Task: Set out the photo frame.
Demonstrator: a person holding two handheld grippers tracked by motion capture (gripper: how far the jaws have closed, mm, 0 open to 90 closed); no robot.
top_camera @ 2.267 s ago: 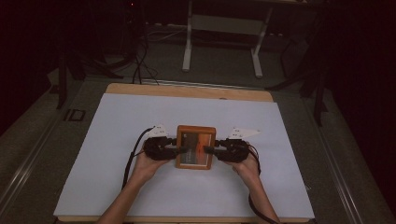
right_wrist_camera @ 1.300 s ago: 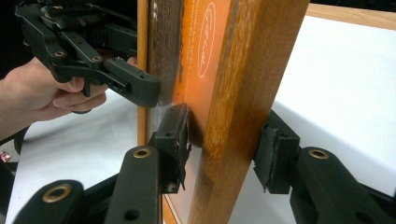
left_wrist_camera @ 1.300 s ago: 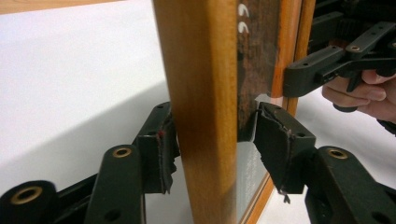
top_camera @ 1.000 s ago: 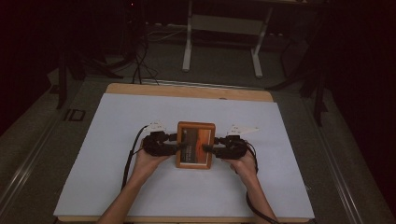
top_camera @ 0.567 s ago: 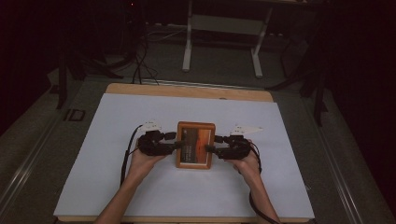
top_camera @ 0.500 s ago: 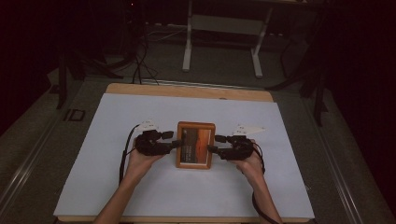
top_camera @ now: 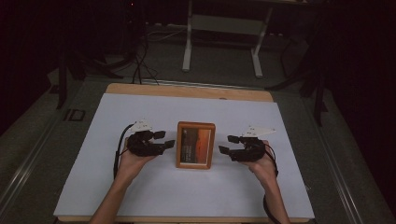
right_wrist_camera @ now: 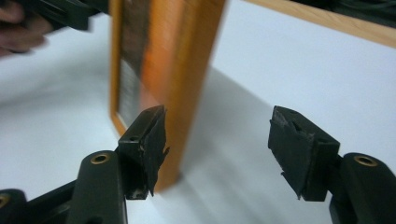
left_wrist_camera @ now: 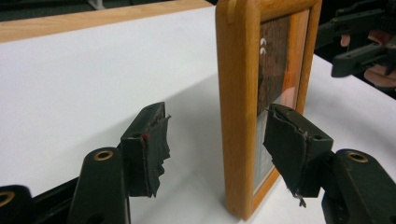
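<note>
A wooden picture frame (top_camera: 195, 144) with an orange-brown picture stands on its lower edge in the middle of the white table. My left gripper (top_camera: 164, 140) hovers just off its left side and is open. In the left gripper view the frame's side edge (left_wrist_camera: 238, 116) stands between the pads (left_wrist_camera: 149, 144) without touching them. My right gripper (top_camera: 227, 144) is a short way off the frame's right side. Its jaws have just been opening, as have the left gripper's. In the right gripper view the frame (right_wrist_camera: 187, 70) stands ahead near the left pad (right_wrist_camera: 149, 140), with nothing gripped.
A white sheet (top_camera: 140, 196) covers the wooden table, whose bare rim (top_camera: 187, 91) shows at the back. Beyond it on the dark floor are a metal stand (top_camera: 219, 42) and loose cables (top_camera: 140, 65).
Both grippers have let go of the frame's sides and drawn outward, away from it, with wider jaws. The frame stays standing in place.
</note>
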